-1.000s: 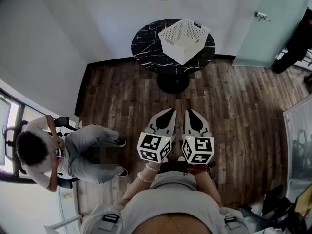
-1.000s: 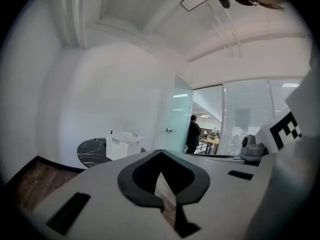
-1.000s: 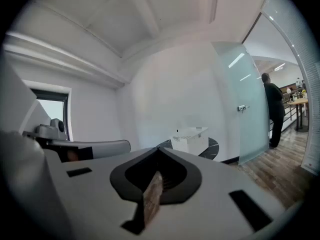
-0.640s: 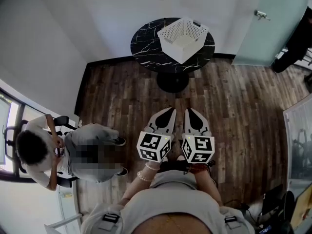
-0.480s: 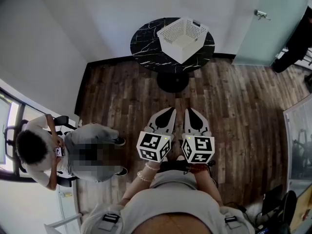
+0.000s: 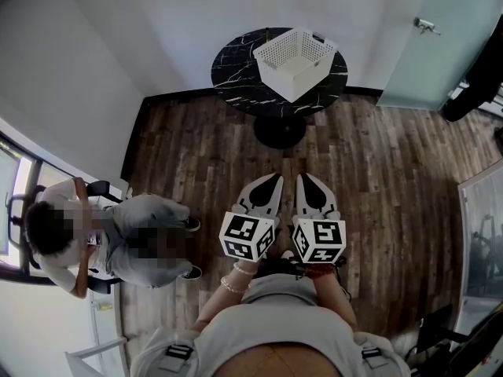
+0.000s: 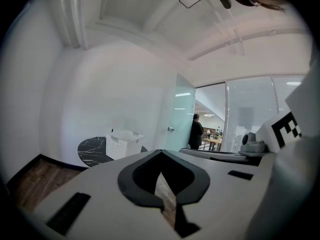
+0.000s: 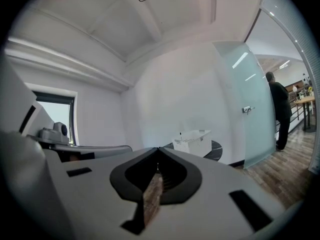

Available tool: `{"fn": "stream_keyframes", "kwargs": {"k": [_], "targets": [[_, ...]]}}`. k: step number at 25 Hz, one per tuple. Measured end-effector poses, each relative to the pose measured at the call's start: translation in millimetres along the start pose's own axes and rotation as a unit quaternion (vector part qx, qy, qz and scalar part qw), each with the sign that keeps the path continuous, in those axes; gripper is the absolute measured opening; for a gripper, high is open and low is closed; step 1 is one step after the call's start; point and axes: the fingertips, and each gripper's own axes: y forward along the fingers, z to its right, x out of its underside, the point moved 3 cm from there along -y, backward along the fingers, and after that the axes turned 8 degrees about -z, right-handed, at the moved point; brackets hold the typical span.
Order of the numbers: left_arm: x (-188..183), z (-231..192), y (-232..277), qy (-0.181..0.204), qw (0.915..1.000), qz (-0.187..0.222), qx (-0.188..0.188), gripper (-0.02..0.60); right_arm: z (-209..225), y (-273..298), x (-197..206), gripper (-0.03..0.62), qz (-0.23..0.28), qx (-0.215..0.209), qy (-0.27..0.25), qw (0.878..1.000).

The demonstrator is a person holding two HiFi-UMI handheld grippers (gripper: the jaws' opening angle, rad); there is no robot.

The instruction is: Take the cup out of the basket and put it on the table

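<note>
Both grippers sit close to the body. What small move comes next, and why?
Probably step forward toward the round table: the white basket on it stands far beyond the left gripper and right gripper, both shut and empty. The cup cannot be seen from here.

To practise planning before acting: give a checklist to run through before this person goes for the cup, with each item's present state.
1. The basket stands on the table: ok.
2. The cup shows in the basket: cannot tell.
3. The left gripper is empty, jaws together: ok.
4. The right gripper is empty, jaws together: ok.
5. Basket within reach: not ok; floor lies between.
6. Bare table beside the basket: ok.
</note>
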Motion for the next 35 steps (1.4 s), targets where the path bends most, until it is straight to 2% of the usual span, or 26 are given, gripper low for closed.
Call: {"fn": "stream_keyframes", "kwargs": {"k": [7, 17, 35], "targets": [[5, 6, 3, -0.003, 0.9999, -0.005, -0.01, 0.006, 7, -2, 3, 0.012, 0.0, -0.01, -0.001, 1.0], [0, -1, 18, -0.002, 1.0, -0.004, 0.003, 0.006, 14, 11, 2, 0.011, -0.001, 0.005, 0.006, 1.0], [-36, -76, 77, 0.013, 0.9986, -0.009, 0.05, 0.006, 10, 105, -28, 0.012, 0.014, 0.029, 0.006, 0.999]]}}
